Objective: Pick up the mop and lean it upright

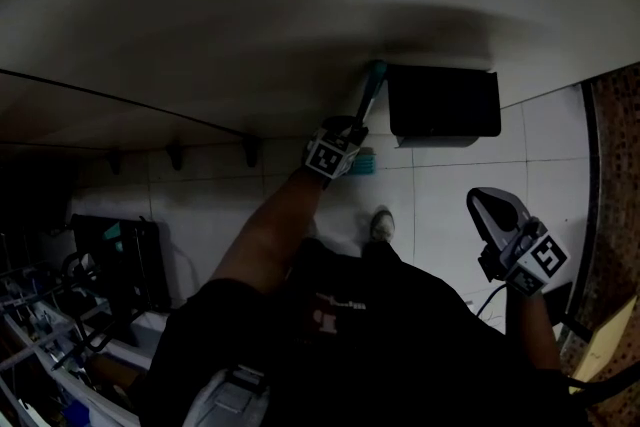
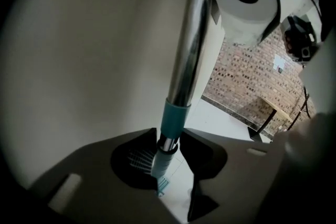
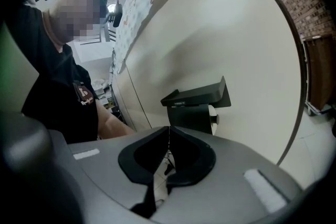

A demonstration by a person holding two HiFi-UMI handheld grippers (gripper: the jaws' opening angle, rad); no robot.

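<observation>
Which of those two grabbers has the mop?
The left gripper: its jaws clamp the mop by its metal handle. The right gripper hangs apart, jaws together on nothing.

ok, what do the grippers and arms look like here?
Both alike: left gripper and right gripper have grey moulded bodies, black jaw linings and a cube with black-and-white square markers. A thin dark cable trails from the right one. Person wears a black short-sleeved top; forearms bare.

mop handle [image 2: 189, 34]: top cut by edge; mop head [image 1: 364, 162]: half hidden behind left gripper [image 1: 338, 143]
</observation>
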